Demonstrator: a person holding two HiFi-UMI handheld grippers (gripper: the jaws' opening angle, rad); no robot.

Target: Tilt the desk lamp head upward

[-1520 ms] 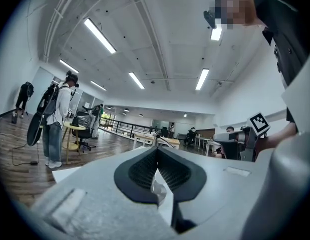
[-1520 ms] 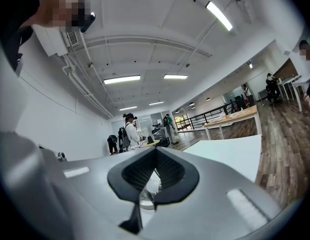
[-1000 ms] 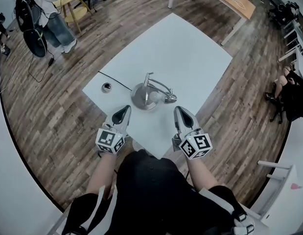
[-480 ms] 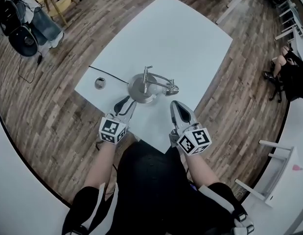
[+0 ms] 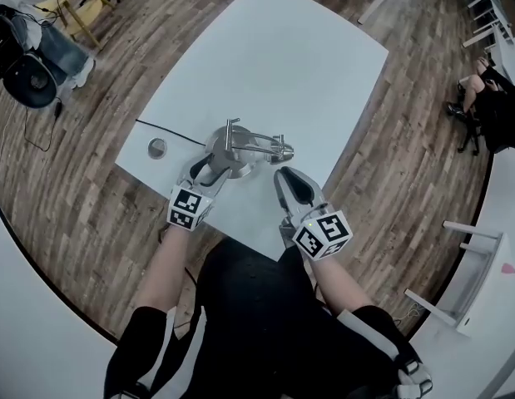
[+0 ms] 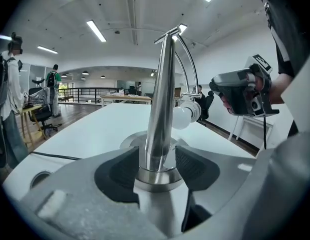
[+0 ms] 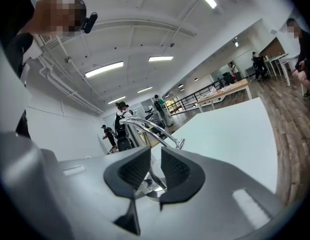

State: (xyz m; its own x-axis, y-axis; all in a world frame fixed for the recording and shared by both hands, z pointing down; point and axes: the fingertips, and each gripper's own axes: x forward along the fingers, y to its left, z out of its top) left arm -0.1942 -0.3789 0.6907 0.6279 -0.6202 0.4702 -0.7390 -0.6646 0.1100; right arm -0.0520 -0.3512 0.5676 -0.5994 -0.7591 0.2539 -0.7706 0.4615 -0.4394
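The stiff, slick lamp looked best braced at its post, straddled untouched by the left gripper's just-widened jaws, while the right gripper's jaws, just cracking open and empty, faced the head.

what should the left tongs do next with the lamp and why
Probably close the left tongs on the silver metal desk lamp's upright post to steady it: their jaws have just been opening and stand wide either side of the post without pressing it.
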